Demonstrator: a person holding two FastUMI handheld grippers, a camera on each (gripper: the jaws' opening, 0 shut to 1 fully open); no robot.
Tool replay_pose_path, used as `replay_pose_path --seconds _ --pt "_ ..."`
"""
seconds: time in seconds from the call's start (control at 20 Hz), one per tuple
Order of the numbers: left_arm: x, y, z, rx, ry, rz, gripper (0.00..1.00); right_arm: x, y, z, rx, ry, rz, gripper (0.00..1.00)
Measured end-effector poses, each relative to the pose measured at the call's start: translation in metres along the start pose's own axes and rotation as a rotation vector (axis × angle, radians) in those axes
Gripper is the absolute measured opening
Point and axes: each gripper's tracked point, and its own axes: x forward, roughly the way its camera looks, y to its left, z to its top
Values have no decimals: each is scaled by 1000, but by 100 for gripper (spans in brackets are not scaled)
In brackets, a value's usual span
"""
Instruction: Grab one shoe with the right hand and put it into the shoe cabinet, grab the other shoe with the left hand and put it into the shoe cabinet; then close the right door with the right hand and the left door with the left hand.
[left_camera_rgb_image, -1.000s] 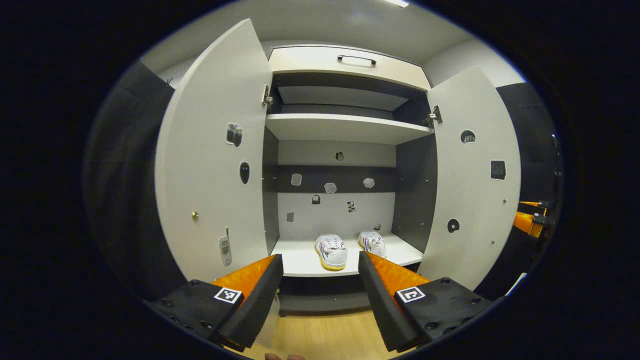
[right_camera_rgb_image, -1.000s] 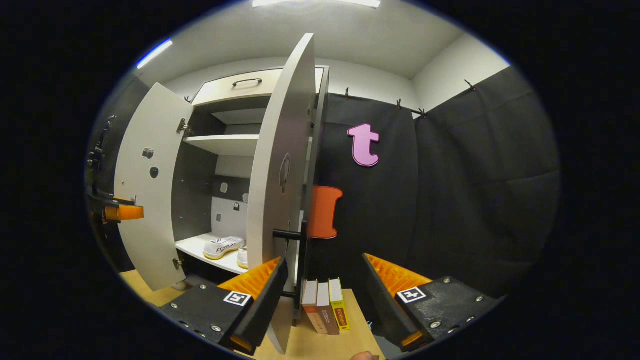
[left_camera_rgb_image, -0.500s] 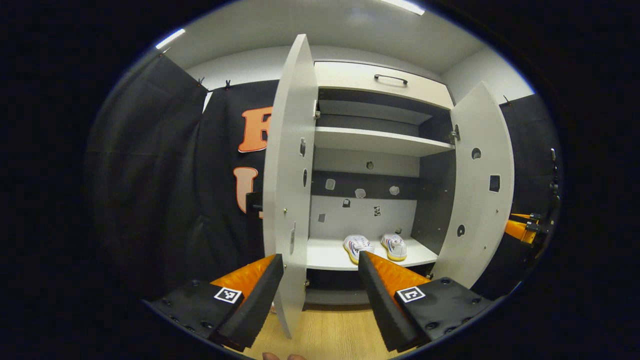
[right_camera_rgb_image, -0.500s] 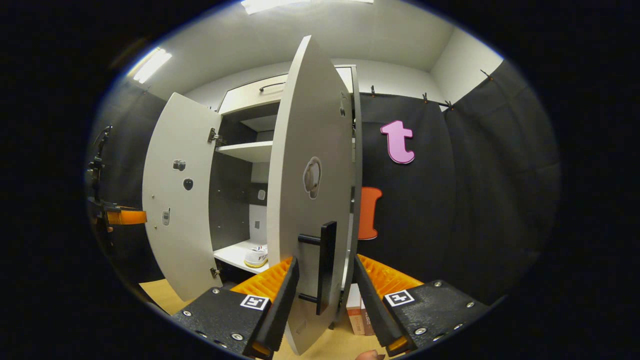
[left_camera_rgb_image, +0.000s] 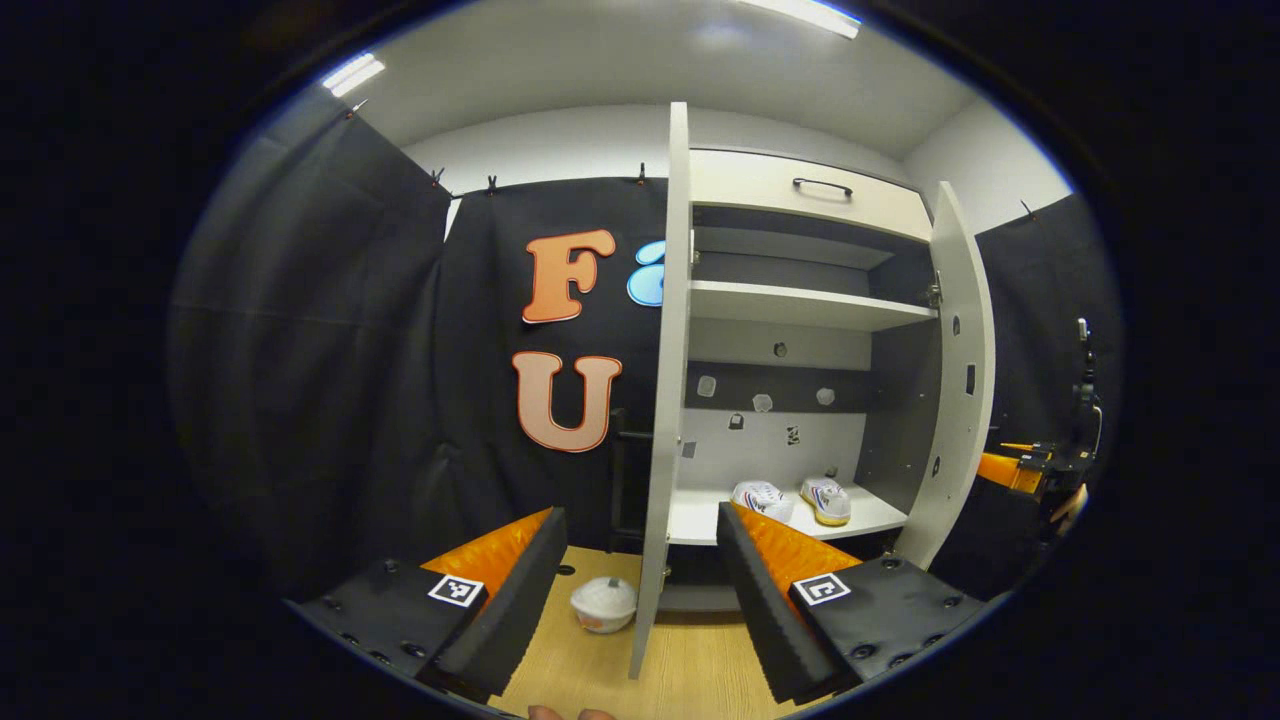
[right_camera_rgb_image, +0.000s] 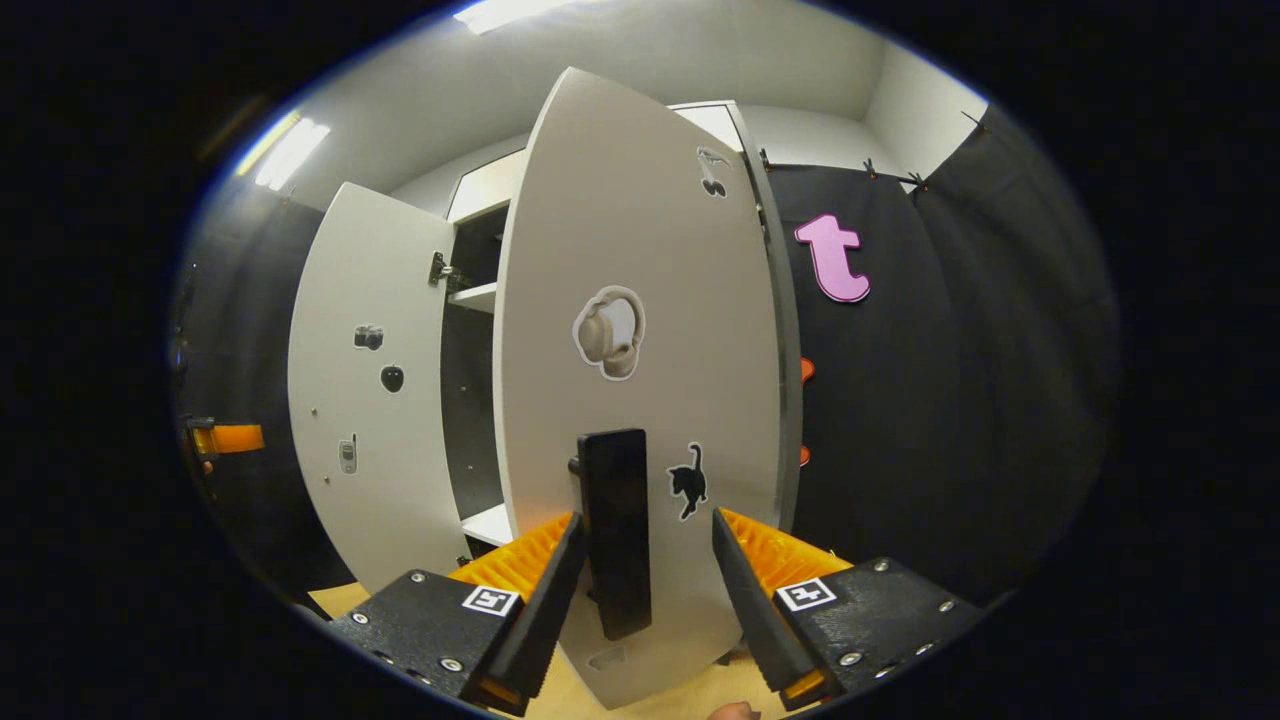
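A: Writing legible? Shoes?
B: None legible. Both shoes (left_camera_rgb_image: 792, 499) sit on the shoe cabinet (left_camera_rgb_image: 800, 305) bottom shelf.
A: Tongs?
B: Left gripper (left_camera_rgb_image: 640, 540) wide, straddling left door (left_camera_rgb_image: 665, 400) edge. Right gripper (right_camera_rgb_image: 640, 535) wide around right door (right_camera_rgb_image: 640, 300) handle (right_camera_rgb_image: 614, 530), not touching.

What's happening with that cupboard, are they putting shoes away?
Yes. Both shoes already sit on the cabinet's bottom shelf. A person now has the right hand-held gripper open around the right door's black handle, about to shut it. The left hand-held gripper is open at the left door's edge.
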Motion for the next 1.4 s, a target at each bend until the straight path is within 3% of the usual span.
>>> replay_pose_path --seconds 0.05,0.15,0.25,0.45,0.55,0.9,1.05,1.35,1.4 --pt "-2 8 -1 1 0 9 96 11 9 -3 15 6 7 86" --pt "-1 23 -2 7 2 36 95 33 18 -8 37 6 -5 87" --pt "-3 38 -3 5 8 63 96 55 30 -11 43 4 -14 95" --pt "-1 71 -9 -9 15 111 96 79 45 -13 20 2 -63 99" --pt "8 80 -17 -17 24 116 96 86 46 -16 27 7 -75 95" --pt "49 58 -51 -37 101 -45 96 119 57 -14 31 6 -117 95" --pt "64 49 -53 -38 109 -108 97 131 63 -13 15 5 -141 92" --pt "79 39 -51 -36 113 -197 98 138 69 -13 -2 -4 -197 95" --pt "82 38 -51 -36 114 -213 98 138 69 -13 -7 -4 -206 92"
